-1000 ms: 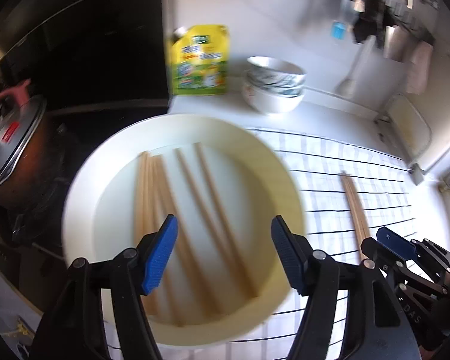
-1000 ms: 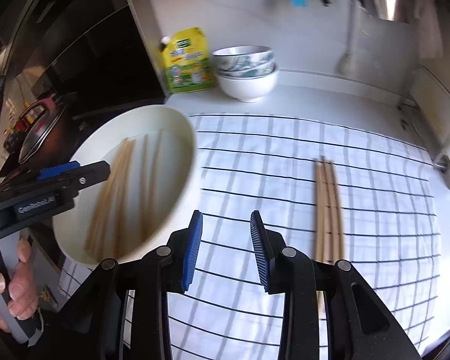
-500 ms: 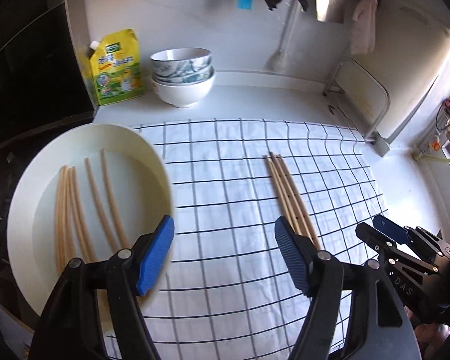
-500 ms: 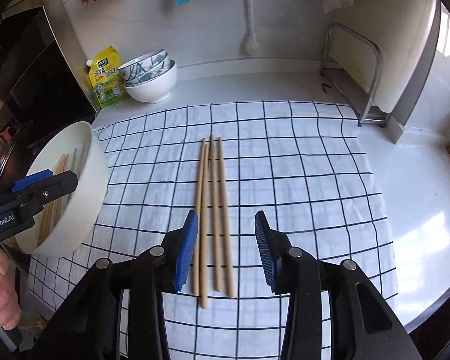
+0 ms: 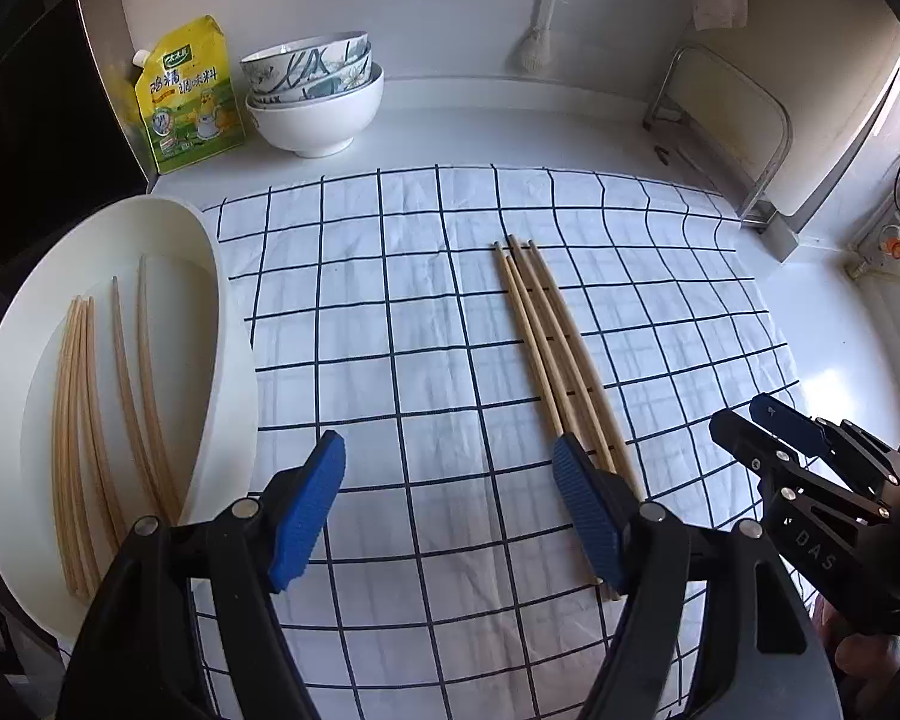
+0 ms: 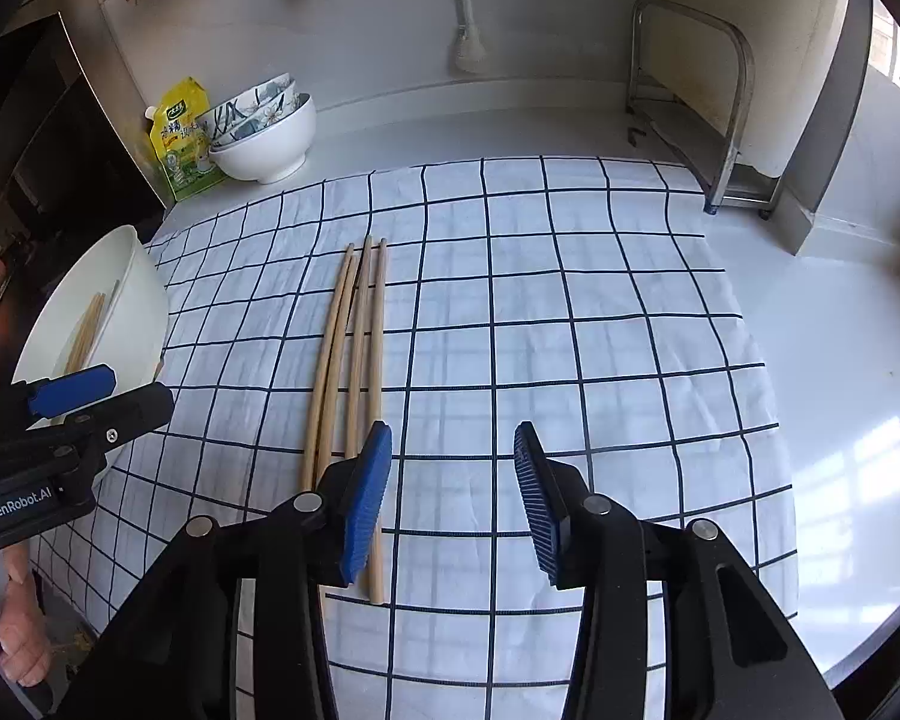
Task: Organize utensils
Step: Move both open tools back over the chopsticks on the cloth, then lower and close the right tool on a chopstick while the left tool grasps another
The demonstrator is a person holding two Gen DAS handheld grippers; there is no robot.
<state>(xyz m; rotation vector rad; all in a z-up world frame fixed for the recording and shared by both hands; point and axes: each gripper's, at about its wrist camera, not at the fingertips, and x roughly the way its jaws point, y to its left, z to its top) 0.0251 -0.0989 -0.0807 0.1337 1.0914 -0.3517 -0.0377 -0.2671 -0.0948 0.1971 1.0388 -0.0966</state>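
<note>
Right wrist view: right gripper (image 6: 453, 495) hovers with jaws apart, empty, its left pad over the near ends of four chopsticks on the cloth (image 6: 354, 354). Left gripper (image 5: 450, 510), likewise spread, holds nothing; more chopsticks lie in the white bowl (image 5: 222, 300). Good practice: centre over one stick, close gently, lift level.

The checked cloth (image 6: 570, 330) lies bare right of the four chopsticks (image 6: 354, 360). A white basin (image 5: 222, 360) borders its left edge; stacked bowls (image 5: 315, 102) and a metal rack (image 6: 690, 108) line the back.
</note>
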